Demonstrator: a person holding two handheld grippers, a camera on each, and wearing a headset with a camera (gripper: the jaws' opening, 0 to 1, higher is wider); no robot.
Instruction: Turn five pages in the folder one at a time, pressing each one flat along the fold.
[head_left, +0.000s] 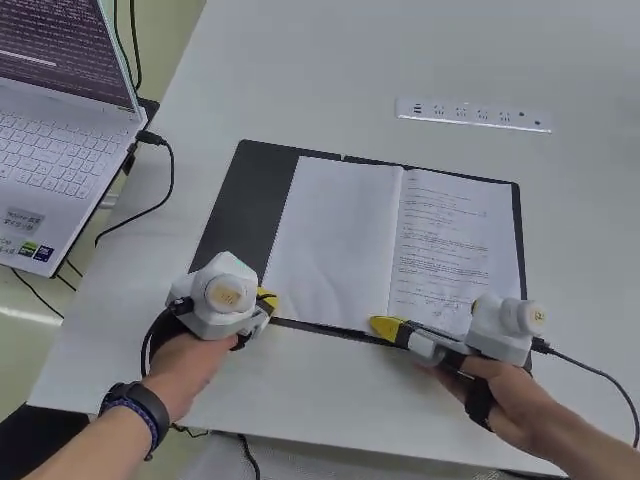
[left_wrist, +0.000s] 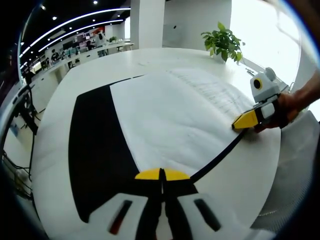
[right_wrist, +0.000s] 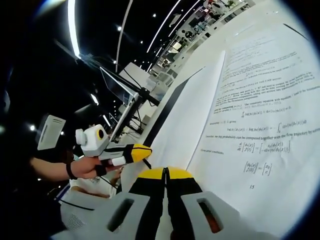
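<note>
The black folder (head_left: 240, 205) lies open on the white table. A blank turned page (head_left: 330, 245) lies on its left half and a printed page (head_left: 455, 250) on the right, meeting at the fold (head_left: 393, 245). My left gripper (head_left: 266, 300) rests at the folder's near left edge, jaws shut with nothing between them; its yellow tips (left_wrist: 162, 174) sit over the black cover (left_wrist: 95, 160). My right gripper (head_left: 385, 325) is shut and empty at the near end of the fold, its tips (right_wrist: 166, 173) by the printed page (right_wrist: 260, 125).
An open white laptop (head_left: 50, 130) stands at the far left with a black cable (head_left: 150, 200) running toward the folder. A power strip (head_left: 472, 114) is set into the table beyond the folder. A cable (head_left: 590, 370) trails from the right gripper.
</note>
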